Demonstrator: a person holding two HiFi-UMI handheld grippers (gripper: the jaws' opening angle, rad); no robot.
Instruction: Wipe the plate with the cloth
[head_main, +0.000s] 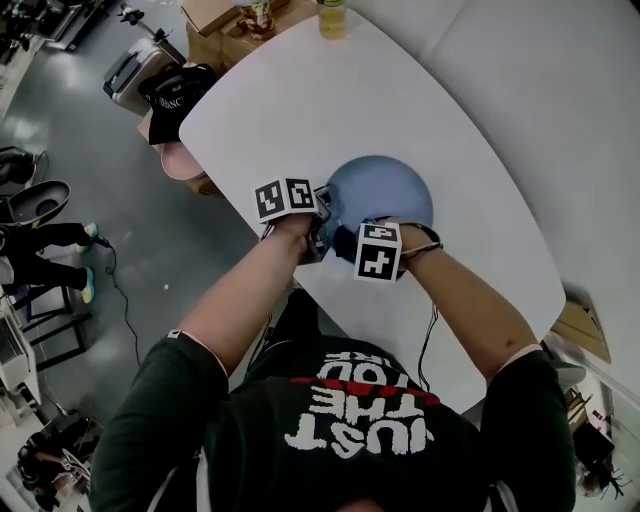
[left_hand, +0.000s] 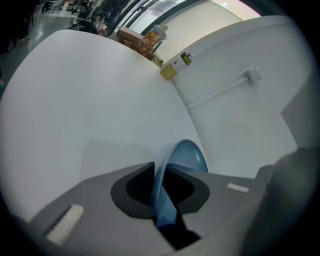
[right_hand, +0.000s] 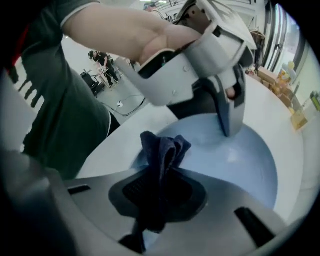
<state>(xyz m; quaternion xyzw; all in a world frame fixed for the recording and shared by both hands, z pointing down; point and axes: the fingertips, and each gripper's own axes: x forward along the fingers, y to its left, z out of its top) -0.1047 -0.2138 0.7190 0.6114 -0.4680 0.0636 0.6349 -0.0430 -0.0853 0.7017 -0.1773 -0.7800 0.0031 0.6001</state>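
Our left claw (left_hand: 161, 172) pinches the rim of the blue plate (head_main: 385, 190) at about 9 o'clock, the plate lying on the table (head_main: 300, 90) near the edge by us. Our right claw (right_hand: 161, 180) is clamped on the bunched dark cloth (right_hand: 162, 147) over the plate's 6 o'clock side. We should hold that rim steady and press the cloth's tuft down, sweeping towards 12 in overlapping arcs.

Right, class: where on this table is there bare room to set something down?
Bare: the wide white tabletop between the blue plate and the yellow bottle. Crowded: the near edge, where the left gripper and right gripper meet at the plate.
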